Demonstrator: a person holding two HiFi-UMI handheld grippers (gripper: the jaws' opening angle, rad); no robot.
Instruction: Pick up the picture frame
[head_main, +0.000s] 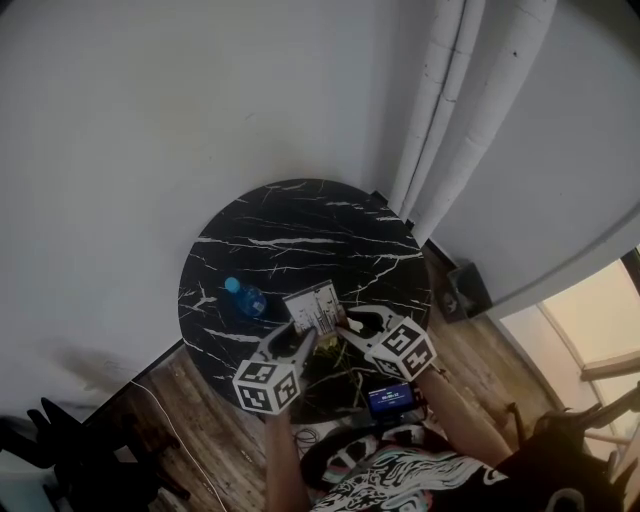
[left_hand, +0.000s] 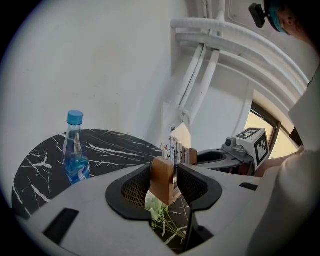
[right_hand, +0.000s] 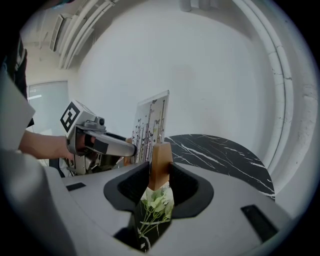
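Observation:
The picture frame (head_main: 314, 307) is a clear panel with a white print of thin lines and butterflies. It stands upright near the front edge of the round black marble table (head_main: 300, 225). A wooden block sits on each of its side edges. My left gripper (head_main: 306, 338) is shut on the left wooden block (left_hand: 162, 182), both pads pressing its sides. My right gripper (head_main: 352, 322) is shut on the right wooden block (right_hand: 161, 157). Green leaves of the print show below each block. Whether the frame rests on the table or hangs just above it, I cannot tell.
A blue-capped plastic bottle (head_main: 245, 298) with blue liquid stands on the table left of the frame. White pipes (head_main: 440, 110) run up the wall behind the table. A small lit screen (head_main: 390, 400) sits at the person's waist. Wooden floor surrounds the table.

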